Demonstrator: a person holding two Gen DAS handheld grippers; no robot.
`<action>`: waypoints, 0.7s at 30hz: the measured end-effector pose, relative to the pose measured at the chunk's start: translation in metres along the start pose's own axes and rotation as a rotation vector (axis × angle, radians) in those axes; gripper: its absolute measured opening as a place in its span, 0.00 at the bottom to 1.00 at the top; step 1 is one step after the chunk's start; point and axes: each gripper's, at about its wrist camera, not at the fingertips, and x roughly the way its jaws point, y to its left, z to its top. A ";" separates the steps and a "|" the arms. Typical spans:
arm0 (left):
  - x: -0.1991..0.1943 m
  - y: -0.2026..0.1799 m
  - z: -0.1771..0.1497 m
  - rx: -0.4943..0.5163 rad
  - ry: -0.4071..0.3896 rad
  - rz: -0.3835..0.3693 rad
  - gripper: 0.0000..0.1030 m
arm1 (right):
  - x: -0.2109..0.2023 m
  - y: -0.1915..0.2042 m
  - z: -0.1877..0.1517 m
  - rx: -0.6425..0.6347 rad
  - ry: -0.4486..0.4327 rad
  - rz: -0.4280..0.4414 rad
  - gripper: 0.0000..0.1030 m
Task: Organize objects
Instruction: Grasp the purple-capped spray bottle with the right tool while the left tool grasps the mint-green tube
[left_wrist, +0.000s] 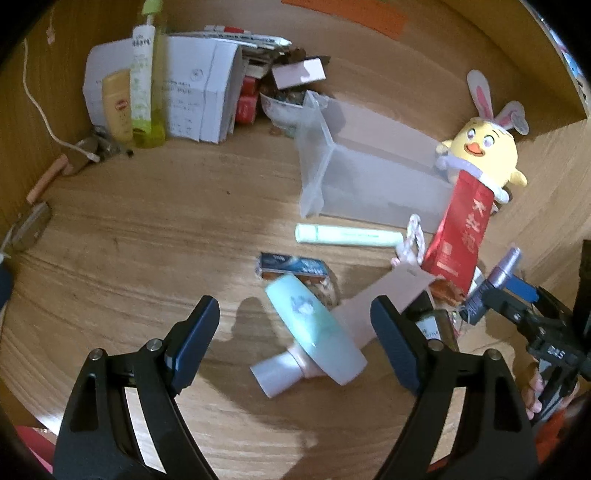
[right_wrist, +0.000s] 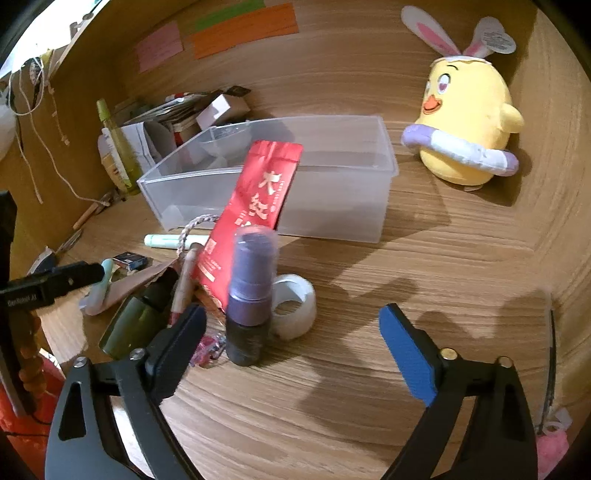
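Observation:
A clear plastic bin (left_wrist: 373, 173) (right_wrist: 332, 162) lies open on the wooden desk. In front of it are a red packet (left_wrist: 461, 229) (right_wrist: 255, 214), a pale green pen (left_wrist: 347, 235) (right_wrist: 166, 240), a small blue box (left_wrist: 291, 264), a mint tube with white cap (left_wrist: 314, 332) and a purple-capped bottle (right_wrist: 251, 291) standing upright. My left gripper (left_wrist: 295, 343) is open, its fingers either side of the mint tube. My right gripper (right_wrist: 291, 343) is open, the bottle just inside its left finger (right_wrist: 181, 339); it also shows in the left wrist view (left_wrist: 517, 302).
A yellow chick plush (left_wrist: 480, 147) (right_wrist: 469, 122) sits right of the bin. A tape roll (right_wrist: 295, 306) and a dark green bottle (right_wrist: 136, 321) lie by the purple-capped one. Boxes, lotion tubes (left_wrist: 142, 85) and a white cable (left_wrist: 40, 107) crowd the back left.

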 end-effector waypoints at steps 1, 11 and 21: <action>0.001 -0.001 -0.002 0.001 0.008 -0.005 0.74 | 0.002 0.001 0.001 -0.003 0.007 0.001 0.79; 0.006 0.002 -0.005 -0.018 0.046 -0.063 0.40 | 0.010 0.012 0.005 -0.012 0.016 -0.008 0.26; 0.003 -0.002 0.001 0.002 0.015 -0.026 0.15 | 0.002 0.011 0.002 -0.020 -0.023 -0.022 0.20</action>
